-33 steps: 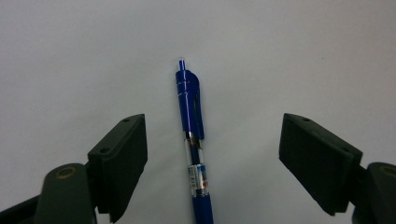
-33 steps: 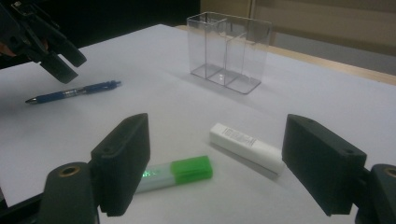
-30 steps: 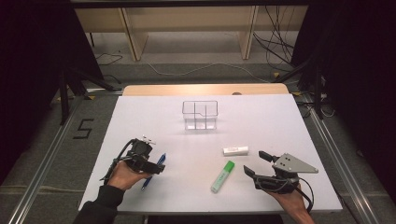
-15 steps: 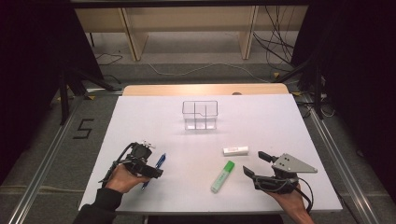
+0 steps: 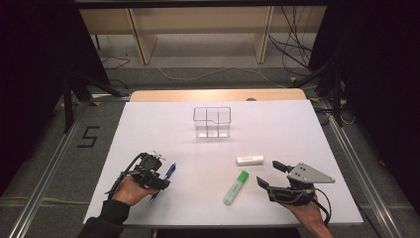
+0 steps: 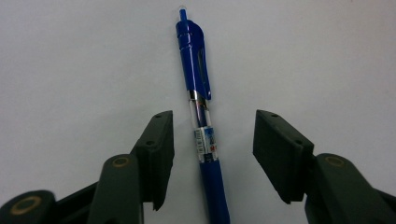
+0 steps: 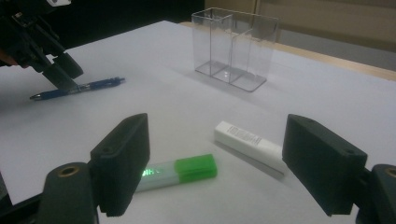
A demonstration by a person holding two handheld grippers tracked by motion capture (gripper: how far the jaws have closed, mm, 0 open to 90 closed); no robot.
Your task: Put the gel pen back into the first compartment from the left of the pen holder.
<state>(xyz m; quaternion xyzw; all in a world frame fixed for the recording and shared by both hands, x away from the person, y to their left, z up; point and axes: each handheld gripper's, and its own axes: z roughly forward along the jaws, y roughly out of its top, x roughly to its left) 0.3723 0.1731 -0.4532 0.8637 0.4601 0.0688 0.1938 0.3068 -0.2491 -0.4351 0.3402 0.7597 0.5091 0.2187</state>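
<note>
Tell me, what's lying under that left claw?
A blue pen lies on the white table between the left claw's closing jaws, not yet pinched. Its tip end is hidden beneath the claw.

On the table (image 5: 148,124), the pen (image 5: 168,173) lies left of the highlighter (image 5: 236,187), the organizer (image 5: 212,121) behind both.

Black fingers (image 6: 156,158) with brass screws; dark sleeve (image 5: 106,218); grey three-cornered plate (image 5: 308,173).

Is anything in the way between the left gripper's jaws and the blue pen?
Nothing visible. The left gripper straddles the blue pen, its jaws have just been closing, and only bare white table lies in the gaps either side.
</note>
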